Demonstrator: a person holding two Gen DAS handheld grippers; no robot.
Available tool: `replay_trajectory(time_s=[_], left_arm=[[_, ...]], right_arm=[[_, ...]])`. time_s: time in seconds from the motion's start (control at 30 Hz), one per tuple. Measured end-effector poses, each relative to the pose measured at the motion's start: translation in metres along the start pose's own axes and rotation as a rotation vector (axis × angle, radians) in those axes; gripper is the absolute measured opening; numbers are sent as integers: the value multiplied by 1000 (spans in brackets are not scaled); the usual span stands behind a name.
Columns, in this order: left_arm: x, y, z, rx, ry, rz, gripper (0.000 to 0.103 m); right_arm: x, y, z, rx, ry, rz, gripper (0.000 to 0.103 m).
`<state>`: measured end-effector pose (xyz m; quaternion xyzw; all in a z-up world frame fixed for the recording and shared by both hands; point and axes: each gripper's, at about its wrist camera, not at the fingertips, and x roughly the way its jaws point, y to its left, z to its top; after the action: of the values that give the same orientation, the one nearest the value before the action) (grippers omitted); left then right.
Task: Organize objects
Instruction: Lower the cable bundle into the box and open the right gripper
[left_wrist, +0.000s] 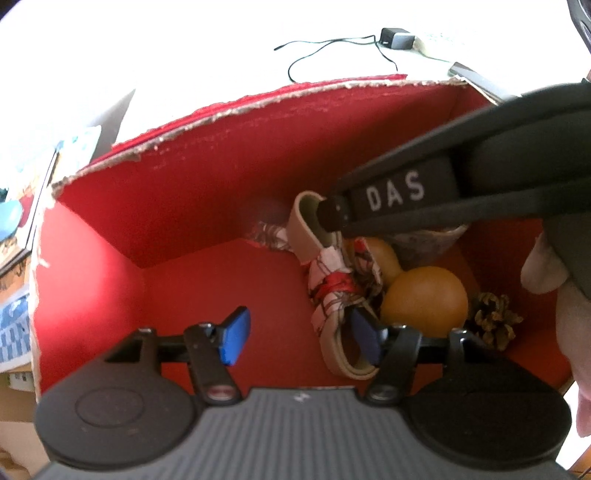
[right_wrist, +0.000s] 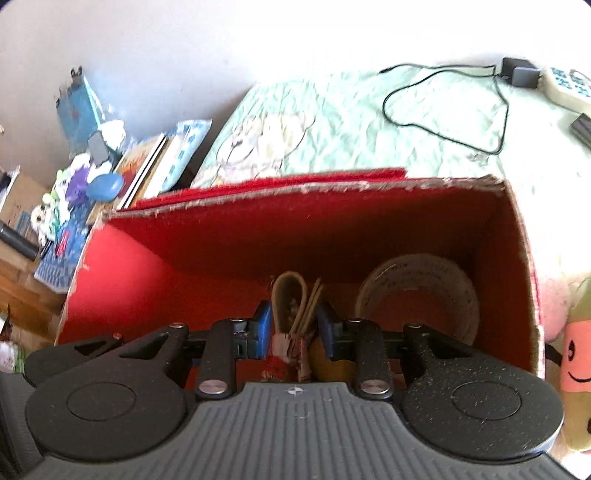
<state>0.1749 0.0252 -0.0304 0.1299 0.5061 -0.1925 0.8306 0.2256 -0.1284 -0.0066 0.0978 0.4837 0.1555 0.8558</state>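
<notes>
Right tool (right_wrist: 293, 334) grasps the beige belt (right_wrist: 290, 299) inside the red box (right_wrist: 221, 236) (torn rim); left tool (left_wrist: 299, 341) released.

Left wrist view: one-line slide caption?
Left gripper open over red box; right gripper lowers a sandal beside orange balls.

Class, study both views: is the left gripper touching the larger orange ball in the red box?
Apart. The left wrist view shows the open left gripper above the box floor, with the orange ball lying right of its right finger, a patterned strap between them.
</notes>
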Motion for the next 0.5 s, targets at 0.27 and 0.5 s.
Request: replay_trajectory(time_s=[0.27, 0.5], left_arm=[[-3, -7, 0, 25, -42, 33, 73], [-2, -10, 2, 21, -45, 47, 73]], right_arm=[[7, 4, 3, 21, -47, -26, 29], [9, 5, 3, 17, -43, -53, 29]])
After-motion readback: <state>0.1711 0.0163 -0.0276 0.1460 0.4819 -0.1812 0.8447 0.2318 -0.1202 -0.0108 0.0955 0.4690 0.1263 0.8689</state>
